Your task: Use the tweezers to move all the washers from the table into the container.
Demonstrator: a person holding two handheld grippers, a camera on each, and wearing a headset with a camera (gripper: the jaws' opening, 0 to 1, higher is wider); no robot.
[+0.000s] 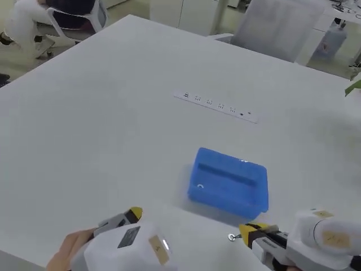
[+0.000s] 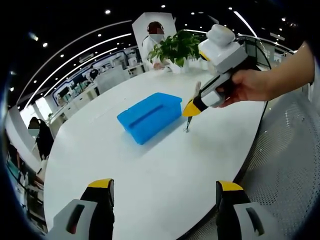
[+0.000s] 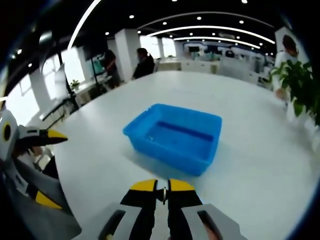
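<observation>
Blue container (image 1: 228, 183) on the white table (image 1: 113, 113): what's inside? (Editor)

One washer (image 1: 200, 187), lying near its 9 o'clock wall. A power strip (image 1: 217, 106) lies well apart at the container's 12 o'clock. (Photographer)

And the grippers? (Editor)

Right gripper (image 3: 164, 186), at the container's 5 o'clock in the head view, has its jaws pressed together on the tweezers (image 2: 188, 122), whose tips point down at the table near the container. A small ring (image 1: 231, 237) glints at those tips; whether it is pinched, I cannot tell. Left gripper (image 2: 165, 187), at the container's 7 o'clock, has its jaws spread wide, holding nothing. (Photographer)
</observation>
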